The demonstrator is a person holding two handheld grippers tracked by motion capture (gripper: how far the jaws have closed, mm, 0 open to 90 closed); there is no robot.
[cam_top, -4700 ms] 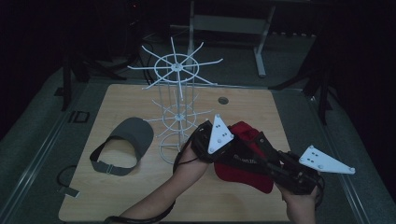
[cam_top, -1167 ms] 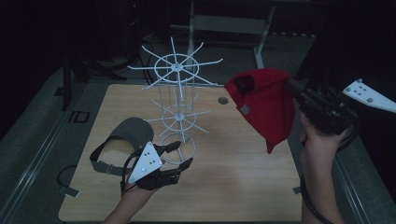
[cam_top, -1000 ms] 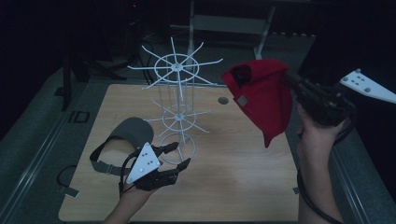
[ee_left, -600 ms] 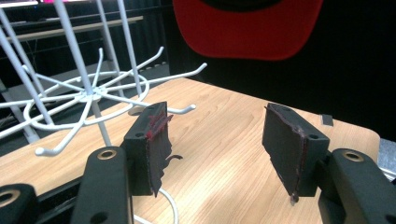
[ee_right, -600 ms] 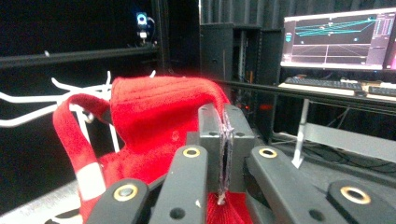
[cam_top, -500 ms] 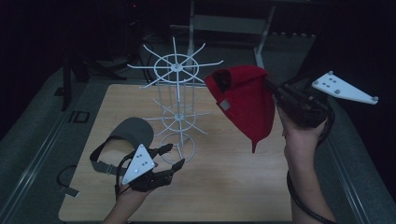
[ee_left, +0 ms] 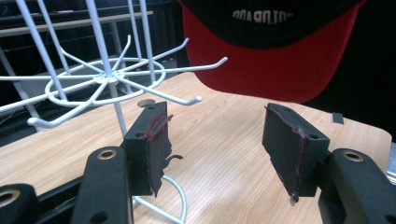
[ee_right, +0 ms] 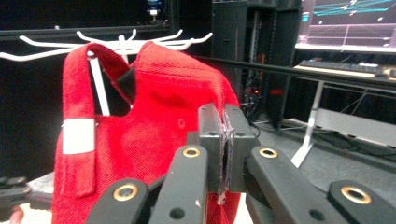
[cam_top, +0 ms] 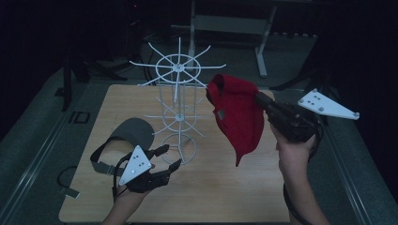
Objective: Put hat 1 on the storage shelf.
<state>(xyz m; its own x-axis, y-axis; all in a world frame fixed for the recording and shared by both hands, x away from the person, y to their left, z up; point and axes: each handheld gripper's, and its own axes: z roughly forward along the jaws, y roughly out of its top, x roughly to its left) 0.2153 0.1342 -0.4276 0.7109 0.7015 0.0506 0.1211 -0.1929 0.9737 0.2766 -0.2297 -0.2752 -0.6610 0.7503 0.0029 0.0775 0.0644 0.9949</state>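
Hanging from the right gripper point(cam_top: 263, 100) at centre right of the high view, the red cap point(cam_top: 237, 111) is pinched by its fabric, jaws pressed together, beside the top hooks of the white rack point(cam_top: 178, 101). No hook appears to hold it yet, so the hanging itself looks left to do. A grey cap point(cam_top: 127, 133) lies on the table point(cam_top: 234, 192) at lower left, seemingly next. The left gripper point(cam_top: 165, 157) rests near the rack's base, jaws spread and empty. White lettering on the red cap's black inside is cut off and unreadable.
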